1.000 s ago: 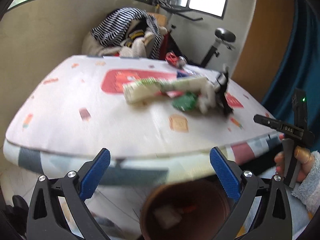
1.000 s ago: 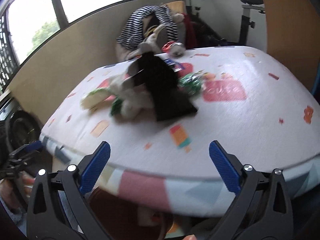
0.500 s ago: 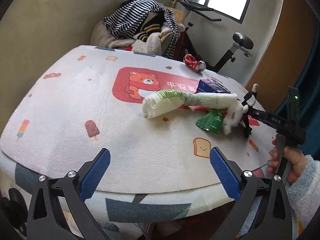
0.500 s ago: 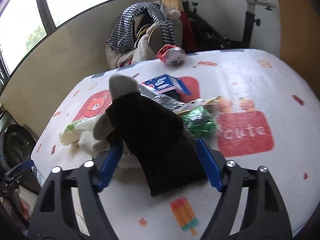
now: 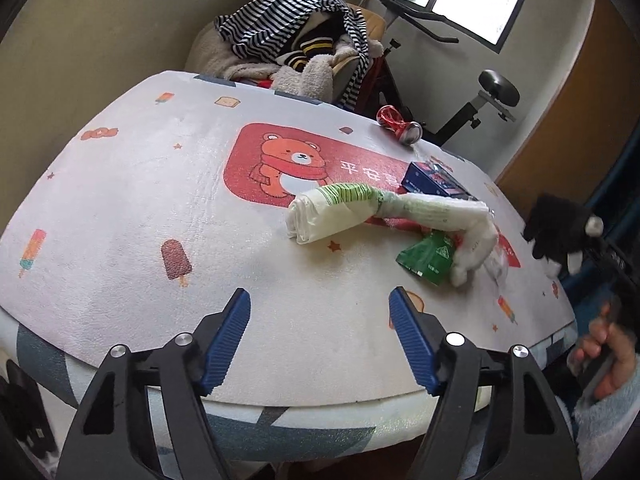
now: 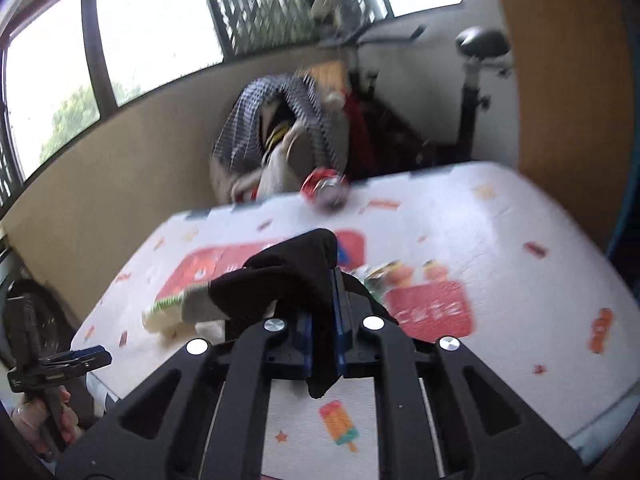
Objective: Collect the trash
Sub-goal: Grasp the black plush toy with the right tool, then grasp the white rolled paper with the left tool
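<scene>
My right gripper [image 6: 322,320] is shut on a black sock [image 6: 288,276] with a grey toe and holds it lifted above the table; the sock also shows at the right edge of the left wrist view [image 5: 560,232]. My left gripper [image 5: 320,332] is open and empty above the table's near edge. On the table lie a rolled white and green plastic bag [image 5: 360,212], a green wrapper [image 5: 428,260], a blue box [image 5: 434,180] and a crushed red can [image 5: 400,124].
The table [image 5: 140,208] has a white printed cloth with a red bear patch. A chair piled with striped clothes [image 5: 296,44] stands behind it, with an exercise bike [image 5: 488,96] to its right. Windows line the back wall.
My right gripper closed on the black sock and lifted it off the table. My left gripper rose from over the brown bin to above the table edge.
</scene>
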{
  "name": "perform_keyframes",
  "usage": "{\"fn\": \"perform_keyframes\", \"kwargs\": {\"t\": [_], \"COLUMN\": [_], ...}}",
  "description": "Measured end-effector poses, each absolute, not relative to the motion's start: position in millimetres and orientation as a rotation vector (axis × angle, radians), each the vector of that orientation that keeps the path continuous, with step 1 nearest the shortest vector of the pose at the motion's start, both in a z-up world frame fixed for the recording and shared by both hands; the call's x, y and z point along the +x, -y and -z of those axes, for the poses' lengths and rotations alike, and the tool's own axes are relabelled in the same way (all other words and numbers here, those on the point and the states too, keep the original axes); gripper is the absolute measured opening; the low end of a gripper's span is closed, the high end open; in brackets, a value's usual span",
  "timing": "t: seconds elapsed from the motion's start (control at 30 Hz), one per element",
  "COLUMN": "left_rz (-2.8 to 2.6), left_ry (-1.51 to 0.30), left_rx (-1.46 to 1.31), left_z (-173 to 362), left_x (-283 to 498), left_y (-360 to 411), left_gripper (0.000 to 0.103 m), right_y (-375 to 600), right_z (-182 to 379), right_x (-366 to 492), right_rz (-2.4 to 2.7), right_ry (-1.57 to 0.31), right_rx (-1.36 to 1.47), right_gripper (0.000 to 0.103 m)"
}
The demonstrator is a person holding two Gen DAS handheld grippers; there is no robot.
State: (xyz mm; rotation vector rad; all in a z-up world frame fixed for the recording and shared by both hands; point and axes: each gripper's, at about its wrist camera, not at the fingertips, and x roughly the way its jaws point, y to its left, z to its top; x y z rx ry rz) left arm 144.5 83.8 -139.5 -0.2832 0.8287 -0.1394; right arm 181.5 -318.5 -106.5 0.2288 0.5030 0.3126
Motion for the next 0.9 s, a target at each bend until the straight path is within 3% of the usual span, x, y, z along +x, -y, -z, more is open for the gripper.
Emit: {"fn": "perform_keyframes", "kwargs": {"t": [0.3, 0.5, 0.77, 0.8, 0.83, 0.9], "left_rz": [0.152, 0.113, 0.101, 0.106, 0.112, 0.111], "left_ry": [-0.838, -0.860, -0.860, -0.867, -0.874, -0.880], "left_rx": [-0.349, -0.577, -0.707, -0.718, -0.720, -0.661], "left_z": [138, 160, 179, 183, 185, 183], "left_x": [179, 214, 244, 247, 249, 250], "left_y": [-83, -101, -104, -104, -102, -97], "left_gripper": [0.067, 0.059, 0.059, 0.057, 0.035, 0.027], "right_y": [337, 339, 330, 330, 329, 329], "right_z": [119, 135, 143, 145, 145, 147], "right_x": [159, 151, 148, 148, 149, 150], "right_rz": [-0.264, -0.291, -0.319, -0.321, -0.322, -0.324], "right_ry": [-0.560, -0.591, -0.609, -0.612, -0.614, -0.619], "right_rx": [0.197, 0.203, 0.175, 0.175, 0.175, 0.175], "right_gripper": [0.012, 0.012, 0.012, 0.012, 0.012, 0.012]}}
